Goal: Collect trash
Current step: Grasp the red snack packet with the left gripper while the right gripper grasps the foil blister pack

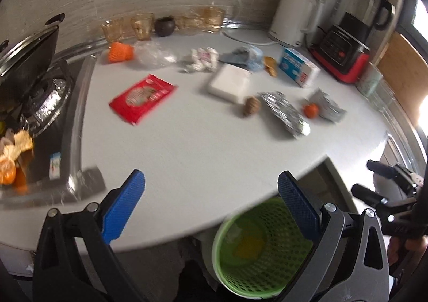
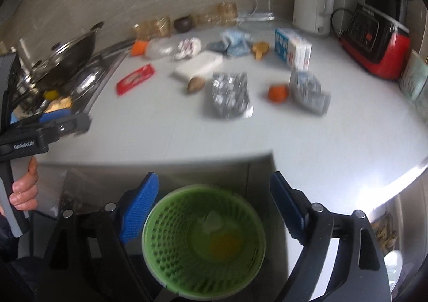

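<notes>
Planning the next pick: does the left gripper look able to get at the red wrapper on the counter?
Probably yes. The left gripper is open and holds nothing, and the red wrapper lies flat ahead of it with only bare counter between them.

The left wrist view looks forward and down from the front edge of the white counter [image 1: 203,147], its fingers hanging over the edge, with the stove [image 1: 40,104] at its left. The right wrist view sits further back and right, almost above the green basket [image 2: 203,243] below the counter. Both share the littered counter, the basket and the back wall's kettle [image 1: 290,17].
</notes>
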`<state>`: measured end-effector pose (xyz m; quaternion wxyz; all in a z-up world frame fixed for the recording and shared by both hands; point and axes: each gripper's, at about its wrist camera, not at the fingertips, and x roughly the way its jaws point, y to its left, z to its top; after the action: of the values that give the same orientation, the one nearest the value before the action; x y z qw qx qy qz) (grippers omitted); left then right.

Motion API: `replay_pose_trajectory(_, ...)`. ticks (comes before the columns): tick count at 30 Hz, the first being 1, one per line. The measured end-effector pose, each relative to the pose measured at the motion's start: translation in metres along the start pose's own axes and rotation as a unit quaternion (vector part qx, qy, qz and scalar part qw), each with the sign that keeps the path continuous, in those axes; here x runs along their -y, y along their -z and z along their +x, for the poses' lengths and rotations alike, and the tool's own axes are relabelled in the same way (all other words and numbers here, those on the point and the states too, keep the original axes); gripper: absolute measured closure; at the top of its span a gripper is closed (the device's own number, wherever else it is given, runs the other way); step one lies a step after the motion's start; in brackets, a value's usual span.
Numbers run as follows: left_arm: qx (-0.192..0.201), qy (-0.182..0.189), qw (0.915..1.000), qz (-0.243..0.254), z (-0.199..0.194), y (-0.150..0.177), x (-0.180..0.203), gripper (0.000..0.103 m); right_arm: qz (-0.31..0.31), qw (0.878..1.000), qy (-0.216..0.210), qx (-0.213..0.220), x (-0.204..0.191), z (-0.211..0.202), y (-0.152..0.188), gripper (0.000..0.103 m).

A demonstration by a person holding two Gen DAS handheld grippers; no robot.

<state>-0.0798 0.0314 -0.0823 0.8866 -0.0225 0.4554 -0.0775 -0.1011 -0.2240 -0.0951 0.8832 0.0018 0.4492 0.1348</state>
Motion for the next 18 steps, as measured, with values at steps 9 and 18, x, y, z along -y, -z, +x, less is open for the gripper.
replay_pose_trajectory(9, -0.010, 0.009, 0.9980, 0.062, 0.052, -0.054, -0.038, 0.008, 0.036, 0.999, 0.037, -0.009, 0.008, 0.070, -0.058, 0.017)
replay_pose_trajectory(18, -0.007, 0.024, 0.9897, 0.141, 0.103, -0.094, -0.075, 0.008, 0.031, 0.996, 0.066, -0.048, 0.008, 0.128, -0.078, 0.017)
